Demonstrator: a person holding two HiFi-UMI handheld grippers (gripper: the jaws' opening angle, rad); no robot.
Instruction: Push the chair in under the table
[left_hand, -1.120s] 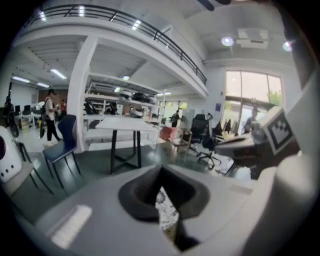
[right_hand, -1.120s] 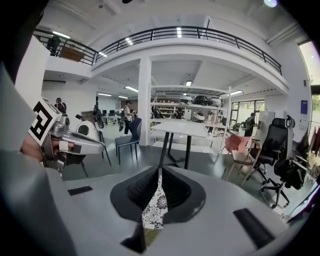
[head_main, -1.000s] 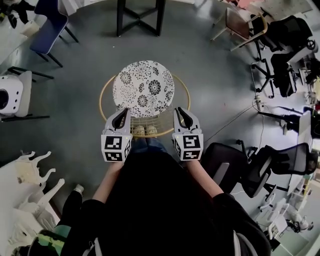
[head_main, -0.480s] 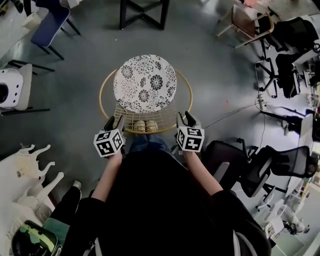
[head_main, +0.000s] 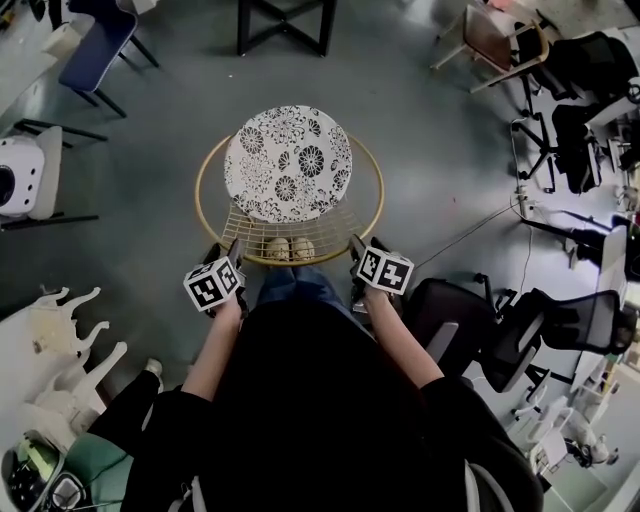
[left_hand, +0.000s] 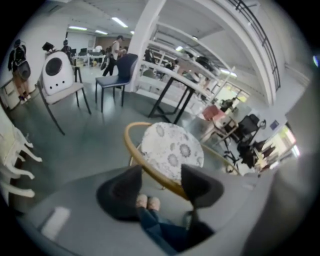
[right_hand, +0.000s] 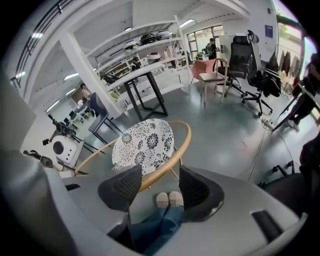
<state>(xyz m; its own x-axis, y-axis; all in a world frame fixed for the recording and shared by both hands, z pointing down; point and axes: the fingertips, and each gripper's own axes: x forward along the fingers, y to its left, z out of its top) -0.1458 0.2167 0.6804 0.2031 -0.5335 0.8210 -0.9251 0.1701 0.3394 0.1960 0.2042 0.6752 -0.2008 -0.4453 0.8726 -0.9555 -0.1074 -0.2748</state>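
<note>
The chair has a round black-and-white floral cushion (head_main: 288, 163) inside a gold hoop rim (head_main: 205, 165) with a wire back. It stands in front of me, short of the black table legs (head_main: 280, 25). My left gripper (head_main: 231, 254) is at the hoop's near left and my right gripper (head_main: 356, 249) at its near right. Both sets of jaws are opening. In the left gripper view, the left gripper (left_hand: 162, 187) has the hoop rim (left_hand: 160, 179) crossing between its jaws, untouched. In the right gripper view, the rim (right_hand: 157, 174) likewise runs between the right gripper (right_hand: 160, 187) jaws. The table (right_hand: 145, 90) is beyond the chair.
A blue chair (head_main: 100, 45) and a white chair with a white carrier (head_main: 20, 185) stand at left, white plastic pieces (head_main: 50, 360) nearer. Black office chairs (head_main: 540, 330) crowd the right, a floor cable (head_main: 470, 235) beside them. My shoes (head_main: 288, 250) show through the wire back.
Both grippers have dropped from above the hoop to its near rim and rolled. Their jaws went from shut to wide apart. The chair has not moved.
</note>
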